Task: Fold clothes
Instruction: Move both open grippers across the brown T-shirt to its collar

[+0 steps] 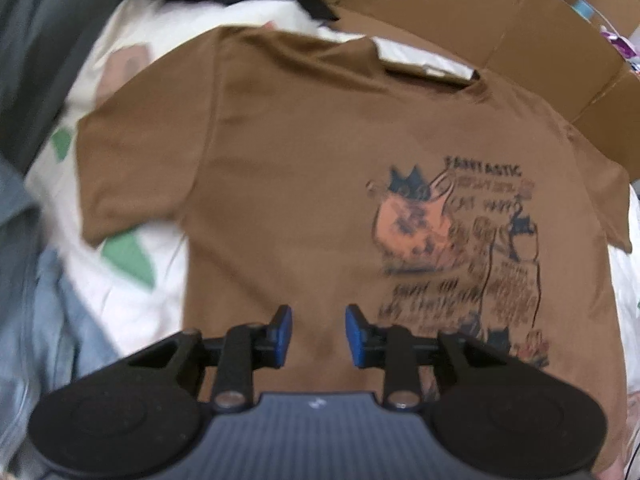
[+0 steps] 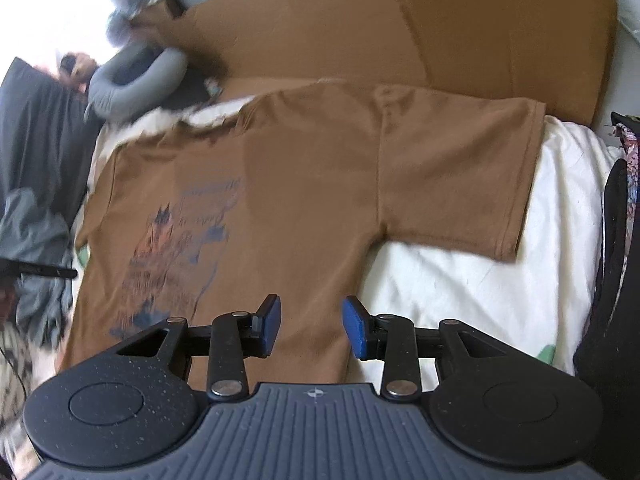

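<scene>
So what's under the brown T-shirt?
The brown T-shirt lies spread on a white sheet with green patches; its collar end reaches the cardboard. What lies beneath its middle is covered.

We see a flattened cardboard sheet (image 2: 460,28) lying at the far side of the bed, over a white bedsheet (image 2: 480,300) with green patches (image 1: 130,258). A grey curved pillow (image 2: 136,80) rests at the far left, beside dark grey fabric (image 2: 40,140). Light blue cloth (image 1: 60,320) lies crumpled at the sheet's left edge.
</scene>
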Action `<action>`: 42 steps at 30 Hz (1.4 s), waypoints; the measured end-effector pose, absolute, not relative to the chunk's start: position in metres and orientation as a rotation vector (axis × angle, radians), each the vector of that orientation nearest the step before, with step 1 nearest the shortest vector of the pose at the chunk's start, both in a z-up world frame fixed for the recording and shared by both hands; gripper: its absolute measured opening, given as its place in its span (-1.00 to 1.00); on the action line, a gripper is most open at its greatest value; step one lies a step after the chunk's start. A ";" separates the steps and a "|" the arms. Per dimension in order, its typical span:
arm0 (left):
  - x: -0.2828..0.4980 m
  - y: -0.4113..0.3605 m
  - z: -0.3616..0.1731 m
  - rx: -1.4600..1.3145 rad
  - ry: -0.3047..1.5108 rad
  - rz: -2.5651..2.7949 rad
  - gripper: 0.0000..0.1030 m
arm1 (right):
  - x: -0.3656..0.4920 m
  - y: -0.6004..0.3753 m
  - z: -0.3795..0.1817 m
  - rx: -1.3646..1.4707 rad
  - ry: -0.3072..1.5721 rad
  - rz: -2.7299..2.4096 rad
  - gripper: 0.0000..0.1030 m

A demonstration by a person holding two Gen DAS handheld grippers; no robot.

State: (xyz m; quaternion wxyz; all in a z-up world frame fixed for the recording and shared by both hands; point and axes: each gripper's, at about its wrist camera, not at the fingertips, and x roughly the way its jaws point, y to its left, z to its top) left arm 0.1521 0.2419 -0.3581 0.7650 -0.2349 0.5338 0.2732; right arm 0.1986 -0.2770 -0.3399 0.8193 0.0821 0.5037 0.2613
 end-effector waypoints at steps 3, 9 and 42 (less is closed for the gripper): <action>0.180 0.249 -0.362 -0.510 1.134 0.583 -0.38 | 0.209 -0.275 -0.341 0.172 1.033 0.555 -0.19; 0.241 0.260 -0.361 -0.428 1.077 0.558 -0.31 | 0.229 -0.260 -0.339 0.102 0.953 0.572 -0.19; 0.473 0.298 -0.391 -0.594 0.896 0.531 -0.28 | 0.312 -0.214 -0.424 -0.073 0.955 0.572 -0.20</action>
